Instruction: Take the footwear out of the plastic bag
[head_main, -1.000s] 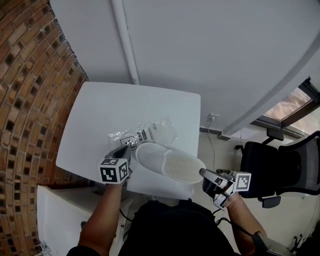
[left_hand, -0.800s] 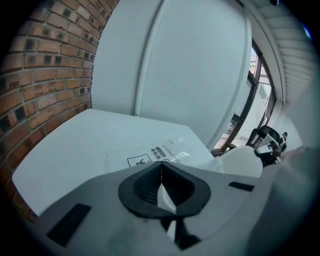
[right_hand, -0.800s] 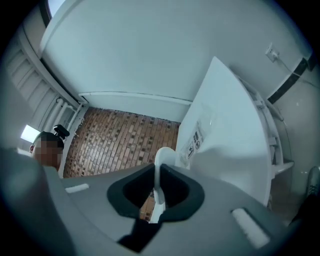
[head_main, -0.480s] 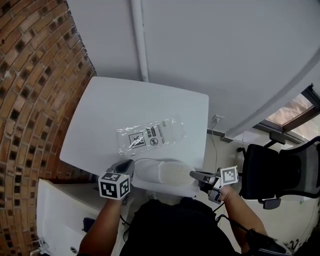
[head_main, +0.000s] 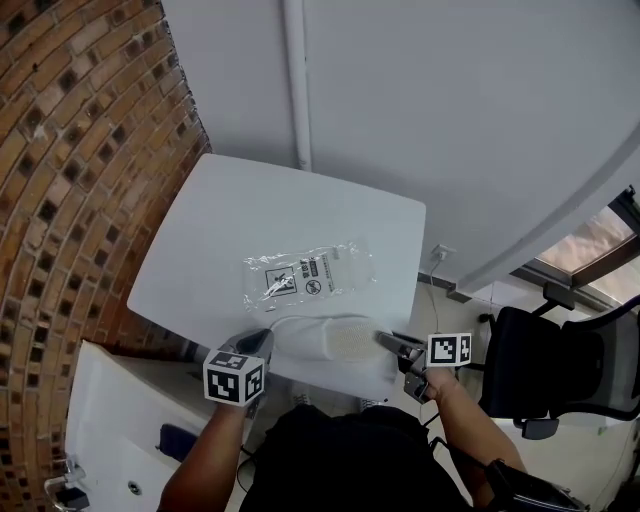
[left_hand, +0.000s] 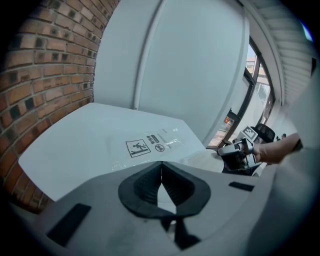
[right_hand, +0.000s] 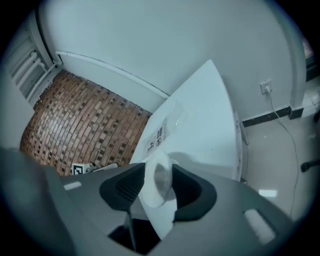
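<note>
A white slipper (head_main: 330, 338) lies sole-up on the white table (head_main: 230, 220) near its front edge. Just beyond it the clear plastic bag (head_main: 305, 275) lies flat with nothing in it. My right gripper (head_main: 392, 344) is at the slipper's right end; its jaws have just been opening, and the slipper's edge (right_hand: 159, 186) still stands between the wide pads. At the slipper's left end my left gripper (head_main: 256, 344) is shut with nothing in it, its pads meeting (left_hand: 161, 167). The left gripper view also has the bag (left_hand: 150, 145) and the right gripper (left_hand: 235, 152).
A brick wall (head_main: 70, 180) runs along the table's left side. A white pipe (head_main: 297, 80) stands against the wall behind. A black office chair (head_main: 540, 360) is at the right, and a white unit (head_main: 110, 420) sits below the table's left corner.
The right gripper came down with the slipper, which now rests on the table's front edge, and its jaws opened. The left gripper drew back from the bag toward the front edge.
</note>
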